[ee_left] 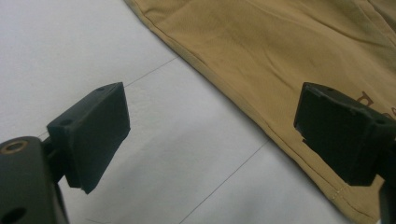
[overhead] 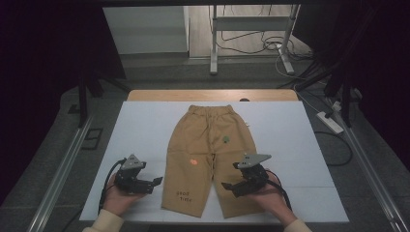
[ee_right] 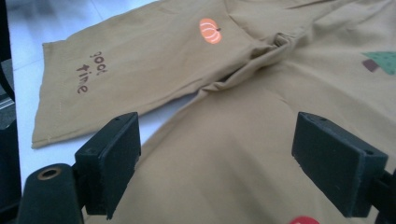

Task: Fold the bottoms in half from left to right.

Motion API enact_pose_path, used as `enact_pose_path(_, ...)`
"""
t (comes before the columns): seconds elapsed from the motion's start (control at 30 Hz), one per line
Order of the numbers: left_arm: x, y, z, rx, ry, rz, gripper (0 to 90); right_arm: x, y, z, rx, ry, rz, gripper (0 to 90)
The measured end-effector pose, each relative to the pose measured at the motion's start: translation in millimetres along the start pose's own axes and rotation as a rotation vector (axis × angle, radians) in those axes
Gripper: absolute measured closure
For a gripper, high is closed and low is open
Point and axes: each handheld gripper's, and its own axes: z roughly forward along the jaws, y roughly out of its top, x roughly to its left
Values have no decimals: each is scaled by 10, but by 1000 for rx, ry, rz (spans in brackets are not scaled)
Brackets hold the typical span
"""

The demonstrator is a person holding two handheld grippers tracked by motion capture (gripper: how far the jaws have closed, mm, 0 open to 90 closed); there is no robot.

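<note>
Tan trousers (overhead: 209, 150) laid flat, waistband at the far end, legs toward the two grippers. Left gripper (ee_left: 212, 135) jaws wide apart, one leg's outer seam running between them toward the hem. Right gripper (ee_right: 217, 163) likewise spread over the other leg (pumpkin patch (ee_right: 210, 31) beyond), seemingly poised for a fold. White mat (overhead: 145, 130) beneath; nothing blocking.

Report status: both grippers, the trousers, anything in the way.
Left gripper open, off the cloth by the left leg hem. Right gripper open over the right leg. Tan trousers flat on the white sheet. Nothing in the way.
</note>
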Motion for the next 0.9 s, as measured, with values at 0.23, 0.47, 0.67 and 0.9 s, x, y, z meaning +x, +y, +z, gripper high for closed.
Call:
enact_pose_path(0.23, 3, 1, 2, -2, 1, -2, 105, 73, 54, 62, -3, 16, -10, 157)
enact_pose_path(0.47, 8, 0, 4, -2, 1, -4, 105, 153, 118, 118, -22, 31, -15, 129)
enact_pose_path(0.67, 13, 1, 7, 0, 0, -4, 105, 225, 183, 176, -28, 57, -25, 81)
enact_pose_path(0.9, 18, 1, 7, 0, -1, -7, 105, 315, 252, 269, -24, 74, -35, 75)
